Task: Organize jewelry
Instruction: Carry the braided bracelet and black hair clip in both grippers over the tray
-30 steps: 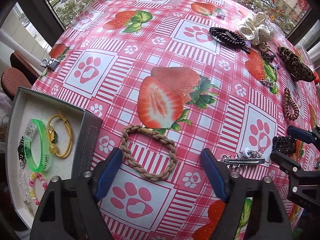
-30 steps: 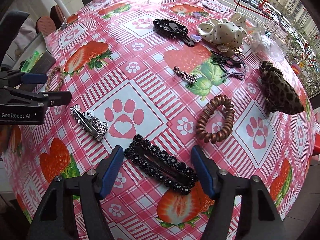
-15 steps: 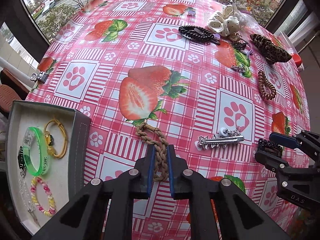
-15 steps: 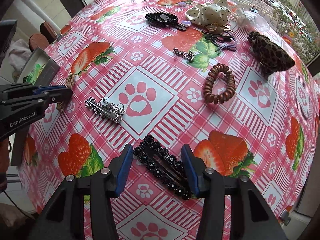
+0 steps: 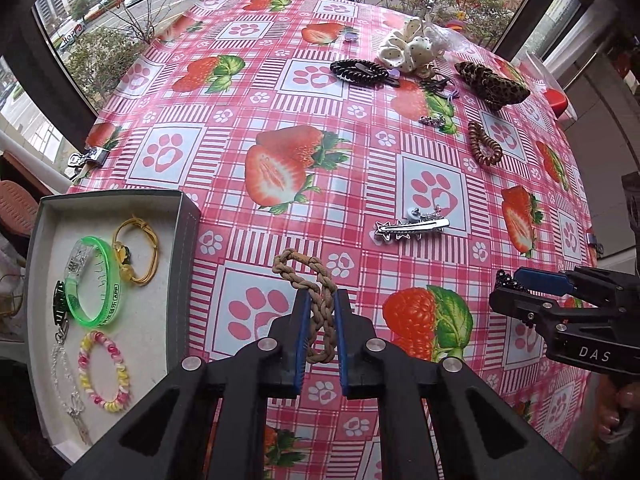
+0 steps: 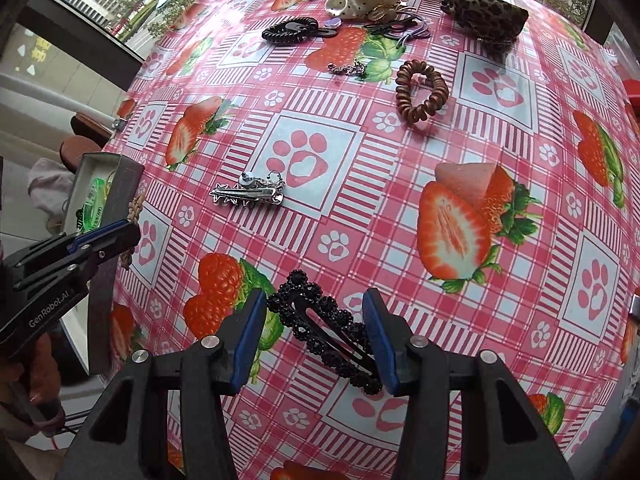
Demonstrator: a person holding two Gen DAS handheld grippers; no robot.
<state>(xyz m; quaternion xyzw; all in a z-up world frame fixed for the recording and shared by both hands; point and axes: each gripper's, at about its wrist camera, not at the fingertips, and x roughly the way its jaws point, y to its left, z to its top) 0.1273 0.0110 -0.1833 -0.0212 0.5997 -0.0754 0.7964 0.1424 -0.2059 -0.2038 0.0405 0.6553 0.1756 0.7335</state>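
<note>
The left gripper (image 5: 322, 316) points steeply down, its blue pads (image 5: 303, 332) pinched tight on a braided bracelet (image 5: 316, 300) squeezed flat between them. The right gripper (image 6: 316, 340) also points steeply down, jaws about half apart, gripping a black clip (image 6: 326, 330) slantwise. A hand (image 5: 624, 412) shows at the right gripper's handle, near right.

The tray (image 6: 120, 188) shows only a sliver in the right wrist view — the left hand-held gripper (image 6: 120, 240) covers most of it; the small tangle (image 5: 432, 121) beside the strawberry is too small to tell.
</note>
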